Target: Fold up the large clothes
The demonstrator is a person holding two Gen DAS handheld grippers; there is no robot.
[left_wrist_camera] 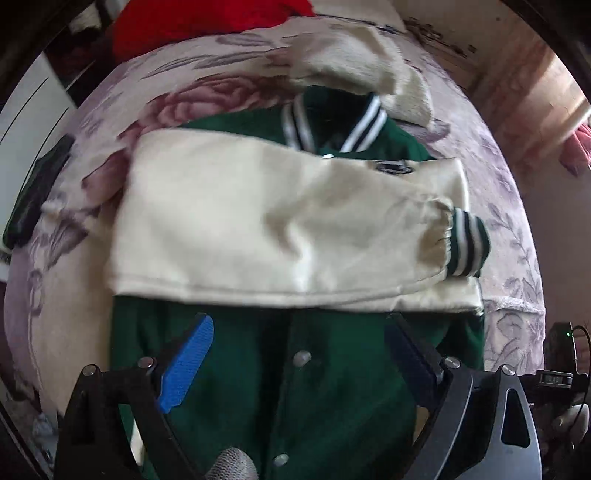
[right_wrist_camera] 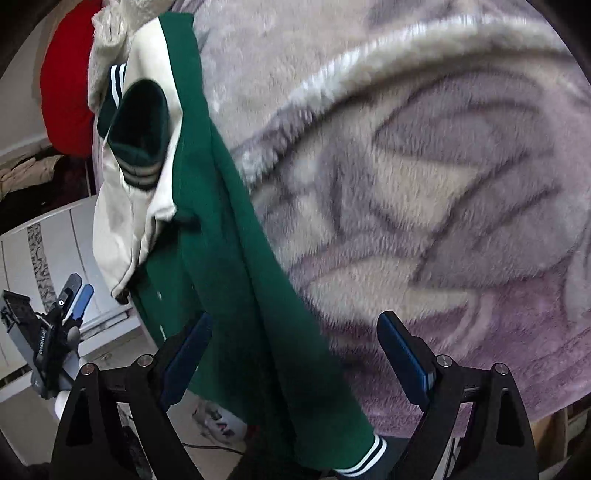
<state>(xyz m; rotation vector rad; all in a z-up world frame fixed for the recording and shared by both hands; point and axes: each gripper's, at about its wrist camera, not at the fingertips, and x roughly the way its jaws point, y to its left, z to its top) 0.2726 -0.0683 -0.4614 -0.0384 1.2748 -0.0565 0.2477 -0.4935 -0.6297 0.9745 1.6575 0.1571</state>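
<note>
A green varsity jacket (left_wrist_camera: 295,387) with cream sleeves lies face up on a floral blanket (left_wrist_camera: 110,122). Both cream sleeves (left_wrist_camera: 258,225) are folded across its chest, one striped cuff (left_wrist_camera: 467,245) at the right. My left gripper (left_wrist_camera: 299,365) is open and empty above the jacket's snap-button front. My right gripper (right_wrist_camera: 295,365) is open and empty over the jacket's side edge (right_wrist_camera: 229,258), near the striped hem (right_wrist_camera: 364,458). The left gripper also shows in the right wrist view (right_wrist_camera: 75,295).
A red cushion (left_wrist_camera: 192,26) and a cream fleece (left_wrist_camera: 362,62) lie beyond the collar. The bed edge drops to the floor at the left, with white cabinets (right_wrist_camera: 48,251) beyond. A dark garment (left_wrist_camera: 33,192) lies at the far left.
</note>
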